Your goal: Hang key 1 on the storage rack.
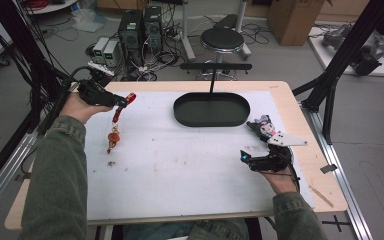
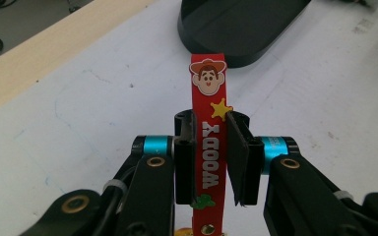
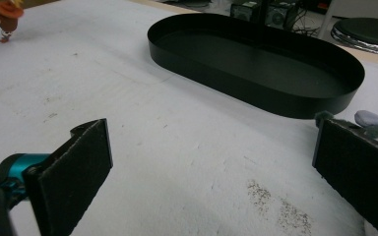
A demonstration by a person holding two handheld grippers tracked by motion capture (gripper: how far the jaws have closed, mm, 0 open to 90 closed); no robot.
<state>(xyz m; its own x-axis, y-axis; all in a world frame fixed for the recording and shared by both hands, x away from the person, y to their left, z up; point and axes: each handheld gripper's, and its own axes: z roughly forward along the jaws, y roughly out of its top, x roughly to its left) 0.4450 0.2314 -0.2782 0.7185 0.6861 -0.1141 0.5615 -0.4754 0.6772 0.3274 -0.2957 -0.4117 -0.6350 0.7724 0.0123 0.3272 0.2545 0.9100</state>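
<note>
My left gripper (image 1: 122, 101) is shut on a red "WOODY" strap (image 2: 209, 152) and holds it above the white mat at the left. A small cowboy figure (image 1: 113, 137) hangs from the strap, down near the mat. The strap (image 1: 121, 105) runs upright between the left gripper's (image 2: 210, 123) pads. My right gripper (image 1: 252, 142) stands open low over the mat at the right, with nothing between its jaws. A small grey plush toy (image 1: 264, 125) lies just beside its far jaw. In the right gripper view the right gripper (image 3: 209, 130) gapes wide, with the plush (image 3: 374, 120) behind its right pad.
A black oval tray (image 1: 180, 112) sits at the back middle of the mat, with a thin post and crossbar (image 1: 215, 66) rising from it. The tray (image 3: 216, 83) lies ahead of the right gripper. The cowboy figure (image 3: 7, 14) shows far left. A stool and computers stand beyond the table.
</note>
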